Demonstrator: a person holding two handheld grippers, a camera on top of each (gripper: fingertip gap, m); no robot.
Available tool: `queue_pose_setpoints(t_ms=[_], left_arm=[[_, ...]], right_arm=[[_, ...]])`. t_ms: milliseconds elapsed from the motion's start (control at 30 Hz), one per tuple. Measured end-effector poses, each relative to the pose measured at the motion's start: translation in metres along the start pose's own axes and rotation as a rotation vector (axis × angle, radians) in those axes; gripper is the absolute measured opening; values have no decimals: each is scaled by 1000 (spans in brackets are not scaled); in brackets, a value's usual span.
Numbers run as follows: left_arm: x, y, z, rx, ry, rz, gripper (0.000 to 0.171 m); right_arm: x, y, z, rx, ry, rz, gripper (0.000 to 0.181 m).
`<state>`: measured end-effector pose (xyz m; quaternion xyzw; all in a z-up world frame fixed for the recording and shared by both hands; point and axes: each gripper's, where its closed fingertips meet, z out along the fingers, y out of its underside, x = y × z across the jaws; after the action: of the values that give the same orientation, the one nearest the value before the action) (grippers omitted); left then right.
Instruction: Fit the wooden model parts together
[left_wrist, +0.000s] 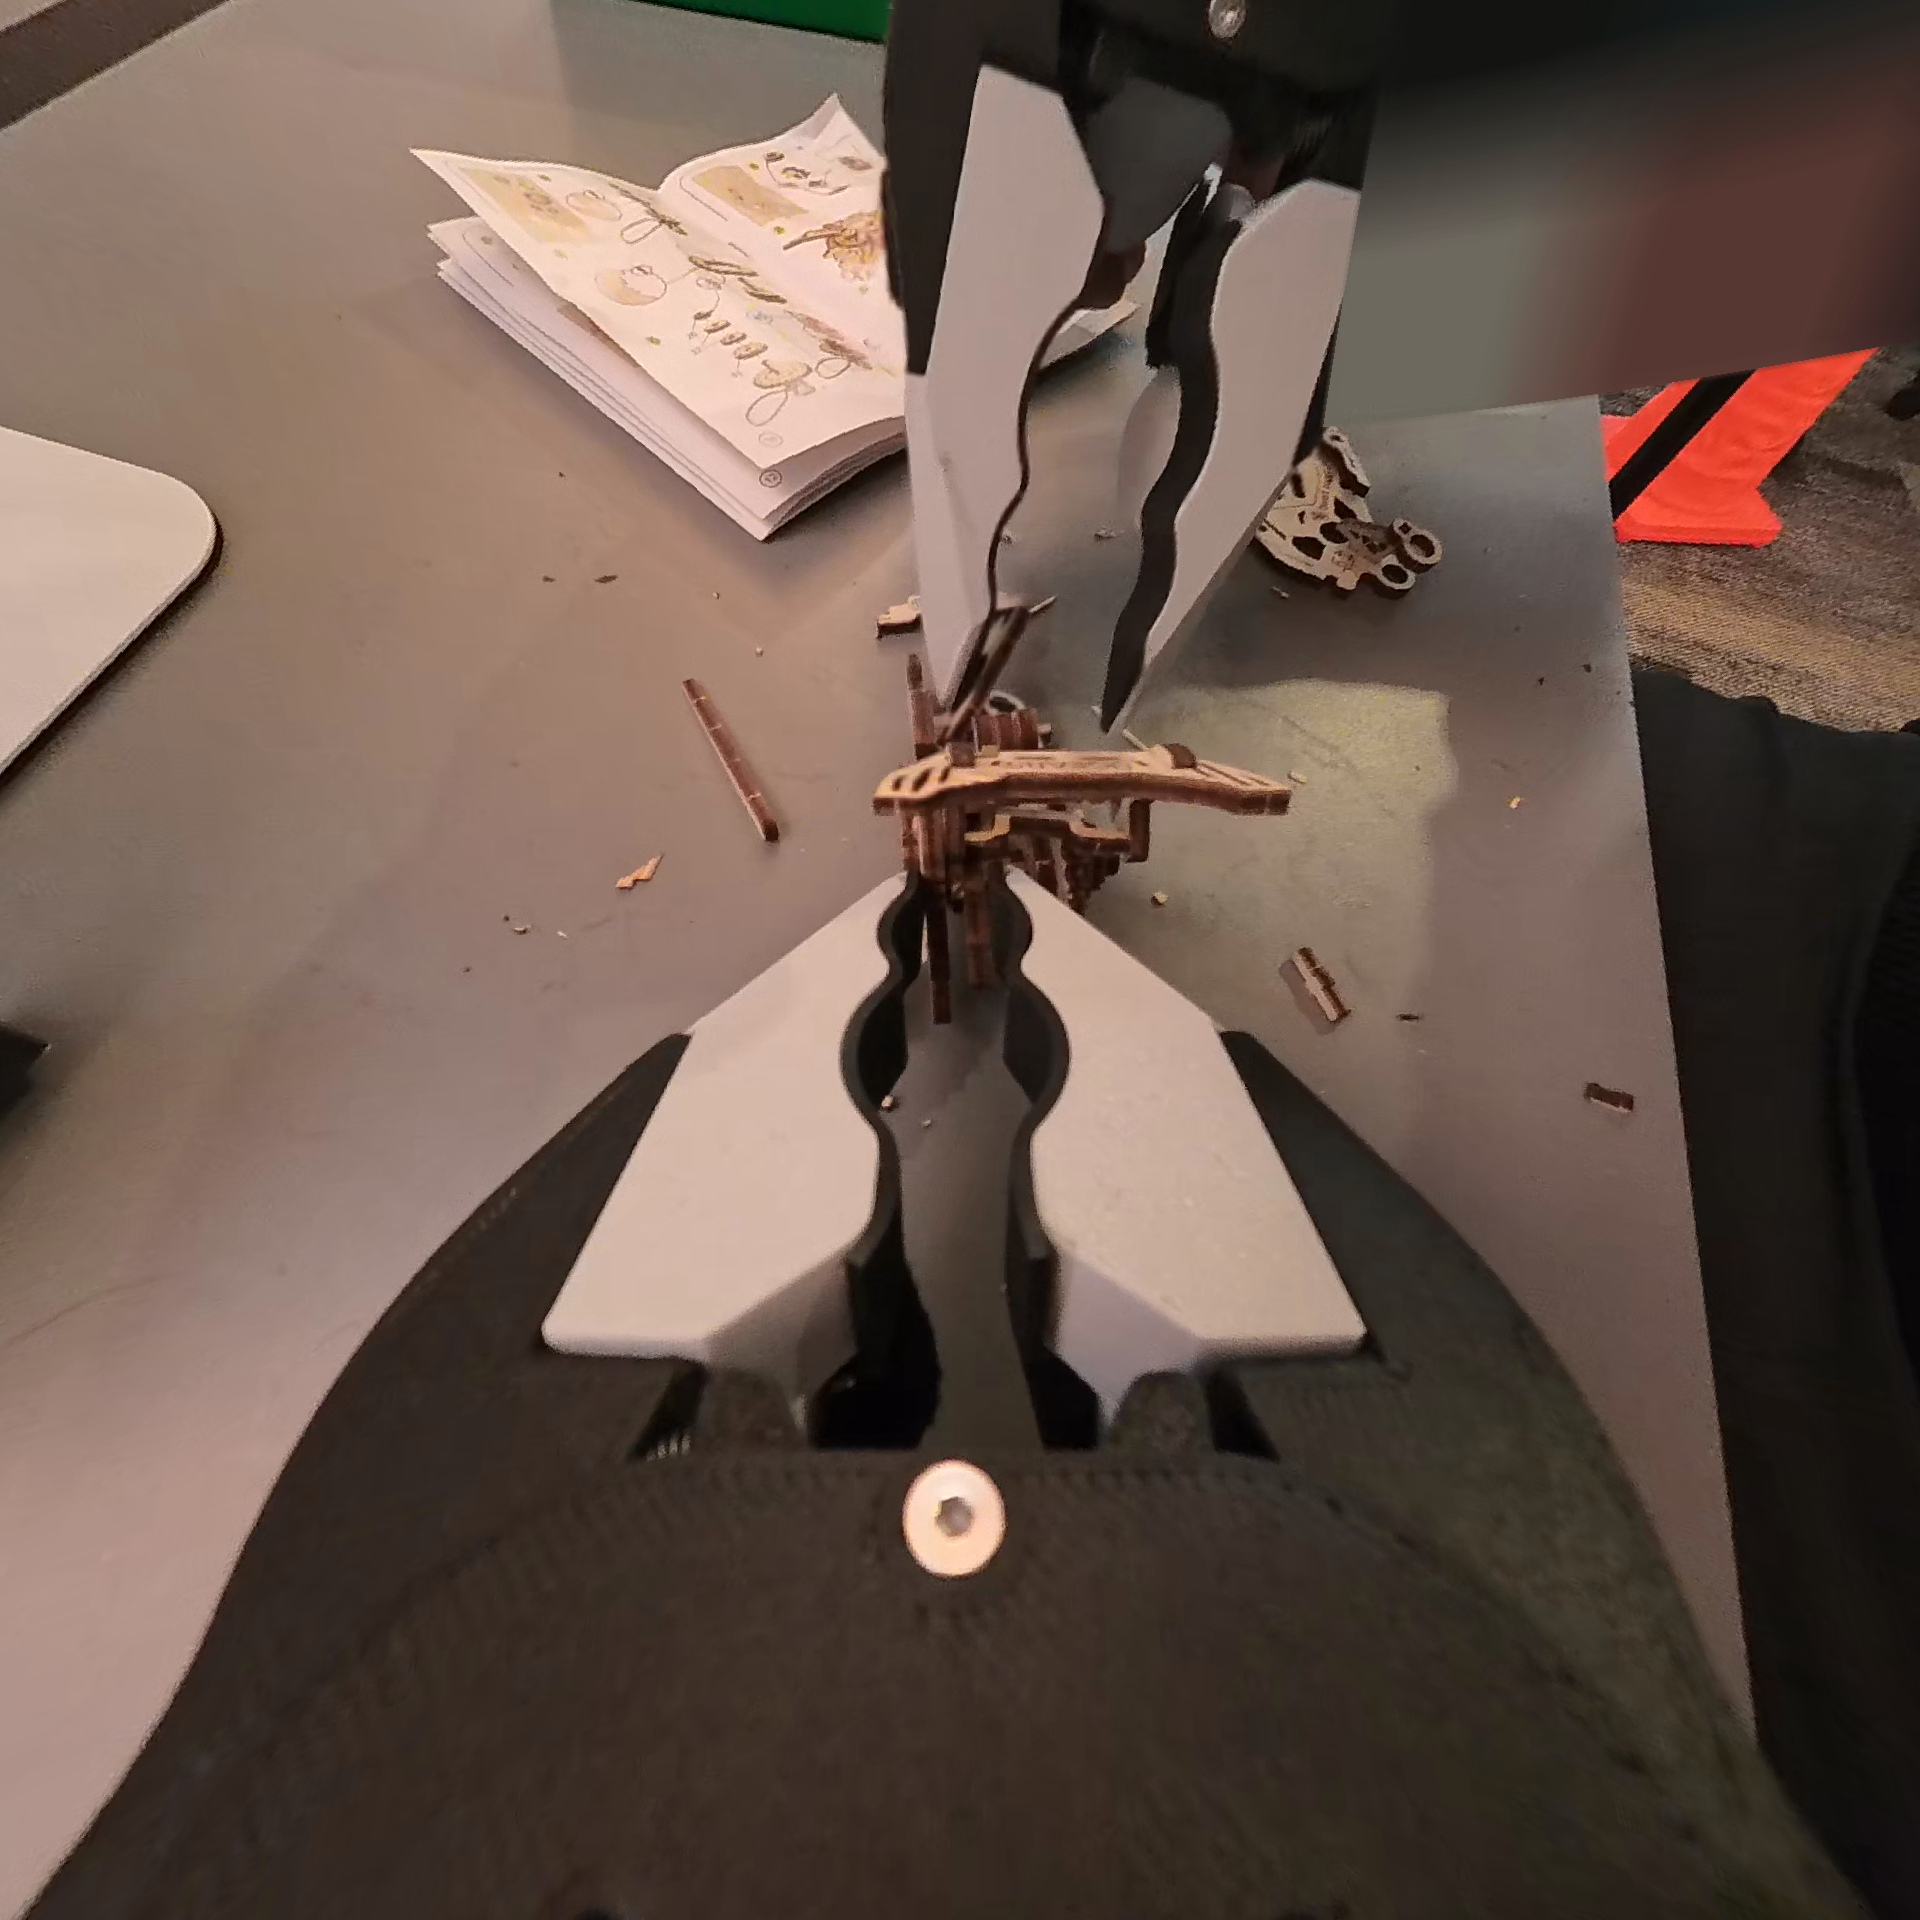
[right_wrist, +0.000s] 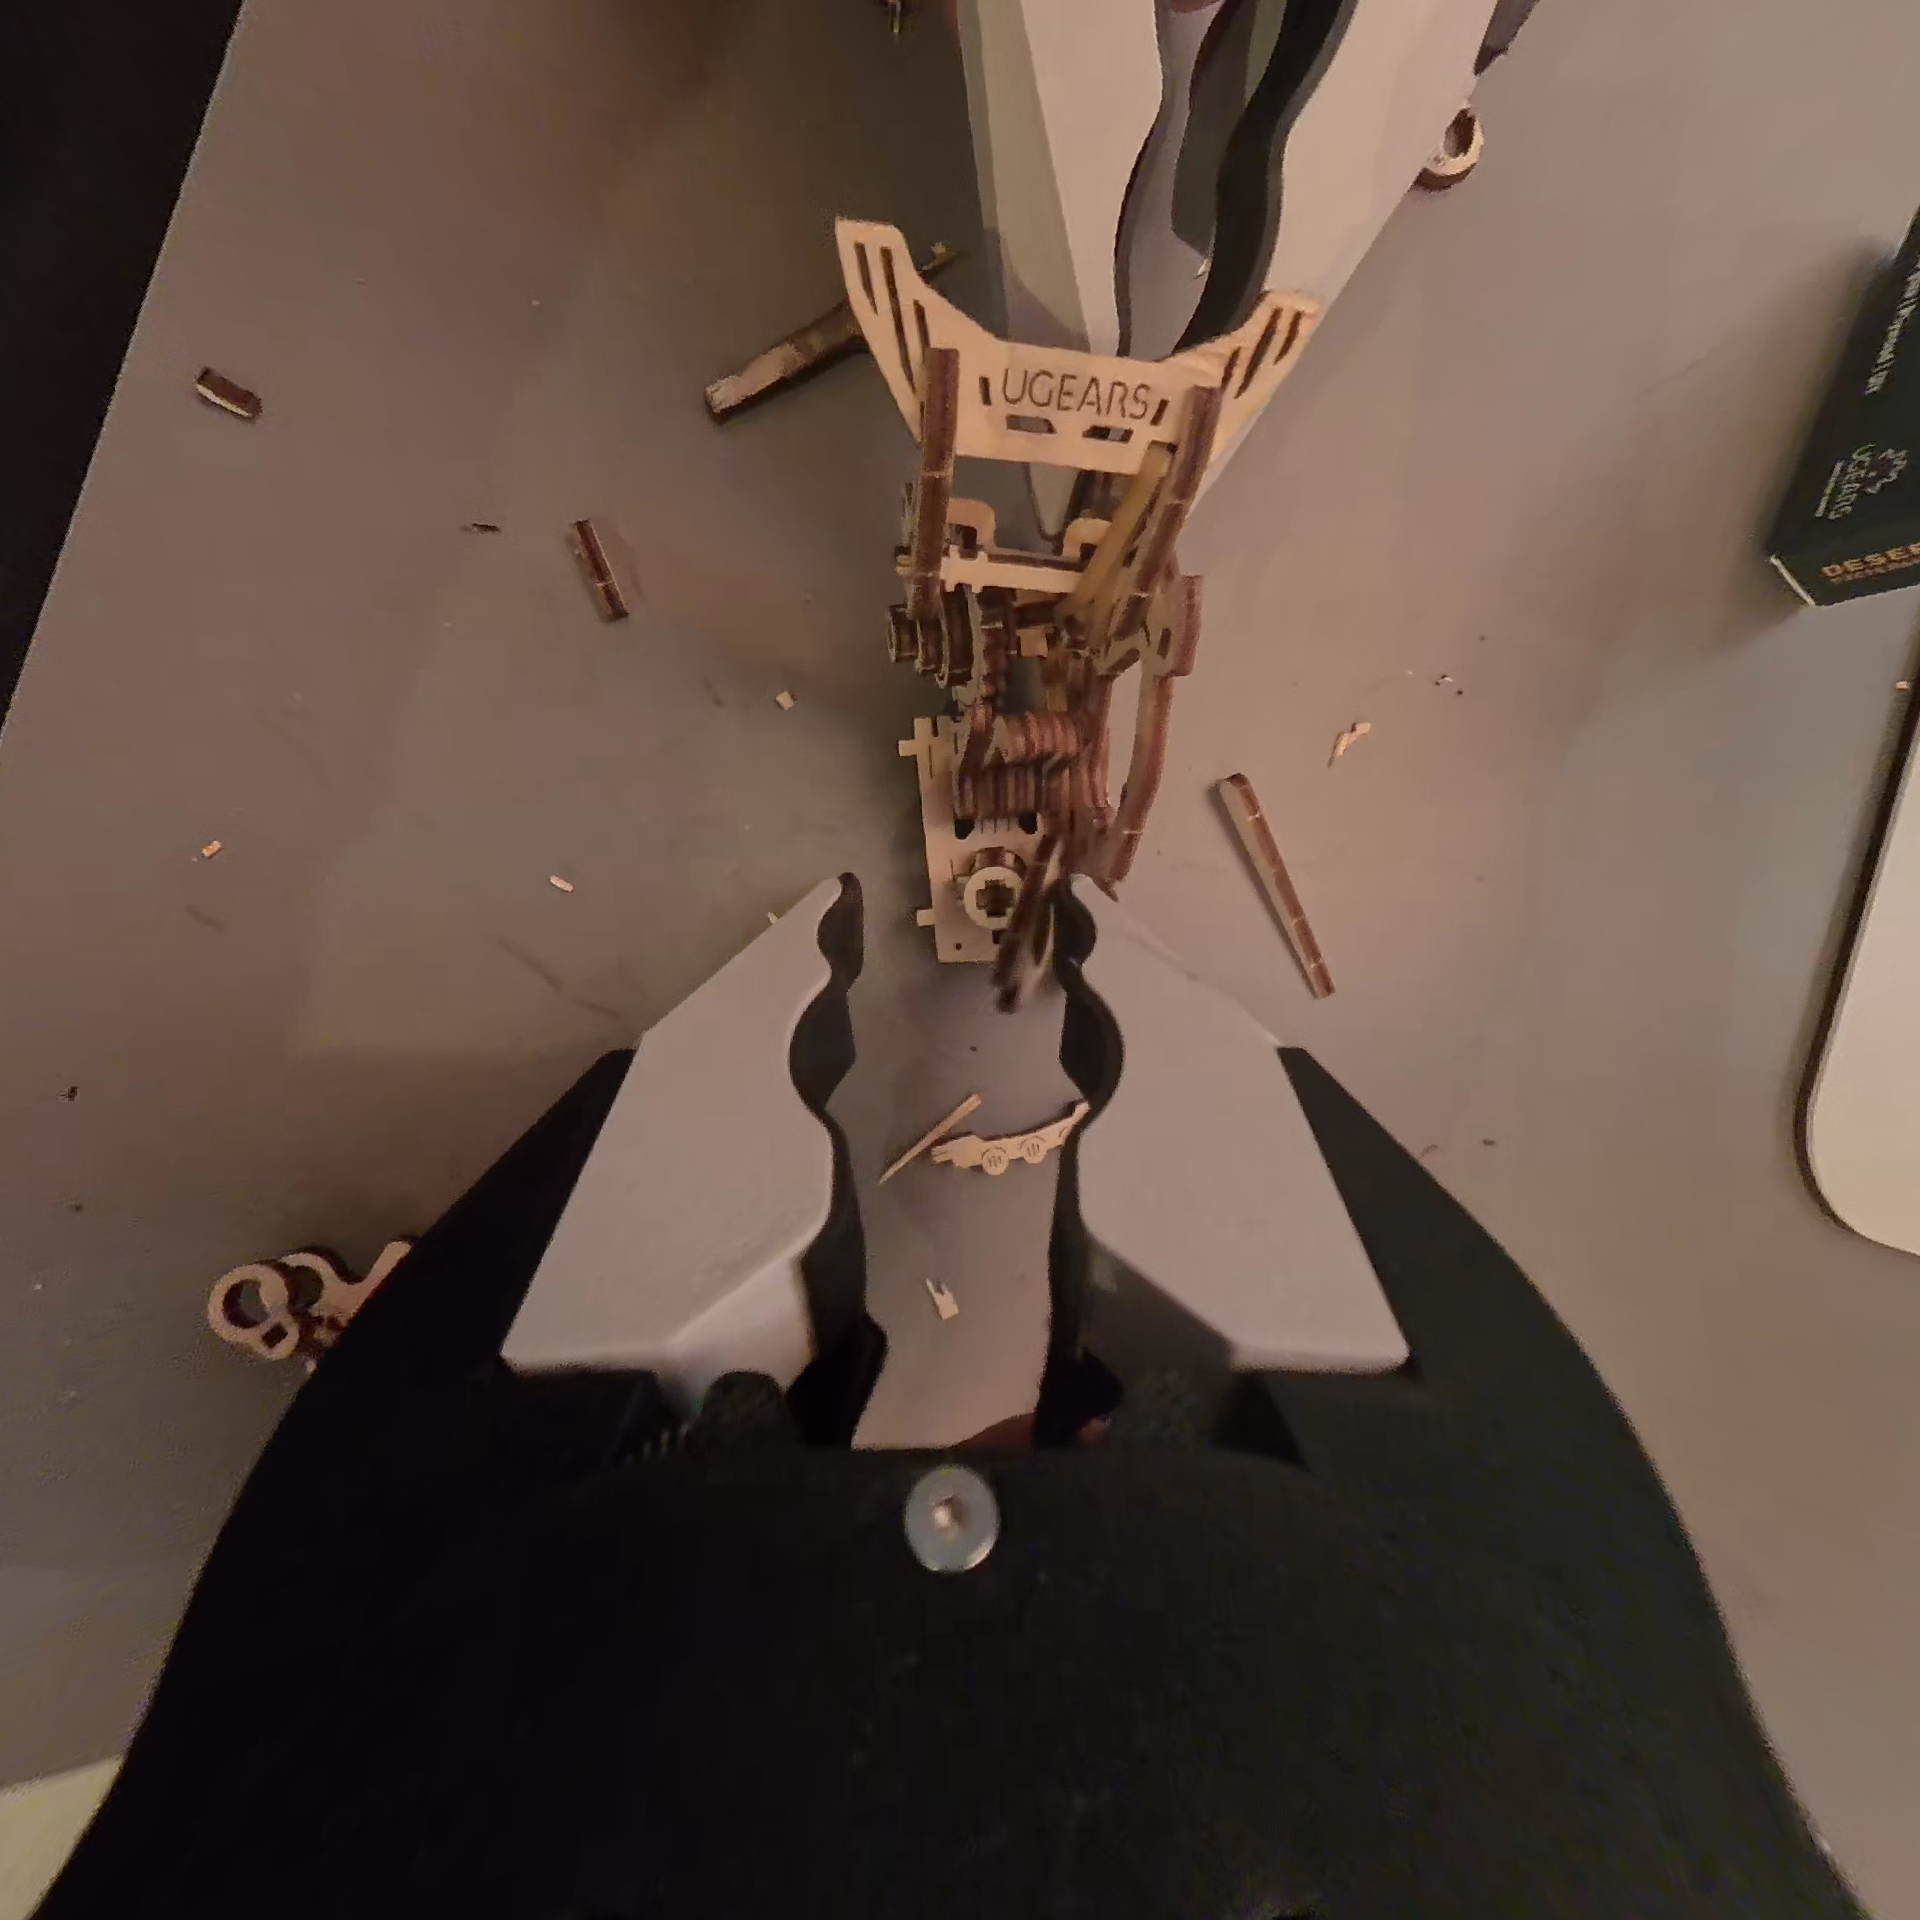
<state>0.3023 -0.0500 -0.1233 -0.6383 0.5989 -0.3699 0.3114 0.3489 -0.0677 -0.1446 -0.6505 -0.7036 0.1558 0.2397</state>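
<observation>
Hobby workbench, grey table (left_wrist: 312, 727), instr. booklet (left_wrist: 675, 312)

Left gripper (left_wrist: 961, 904) low, jaws narrowed, clamping the model (left_wrist: 1039, 821); right gripper (right_wrist: 961, 914) comes from above, jaws parted, one finger (right_wrist: 1081, 935) touching it.

Wooden model (left_wrist: 997, 821) on table (left_wrist: 312, 831), booklet (left_wrist: 675, 312) behind, left claw (left_wrist: 961, 894) before it

left tool (left_wrist: 961, 894): black body, grey wavy-edged fingers, silver screw | right tool (right_wrist: 961, 899): same
</observation>
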Motion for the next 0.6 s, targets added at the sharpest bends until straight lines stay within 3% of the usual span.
queue_pose_setpoints(t_ms=[200, 433, 600], left_arm=[[-1, 1, 0, 2, 0, -4, 10], [-3, 2, -1, -1, -8, -3, 9], [-2, 2, -1, -4, -14, 4, 9]], right_arm=[[-2, -2, -5, 22, 37, 28, 32], [5, 20, -7, -10, 68, 132, 30], [11, 18, 0, 0, 56, 143, 15]])
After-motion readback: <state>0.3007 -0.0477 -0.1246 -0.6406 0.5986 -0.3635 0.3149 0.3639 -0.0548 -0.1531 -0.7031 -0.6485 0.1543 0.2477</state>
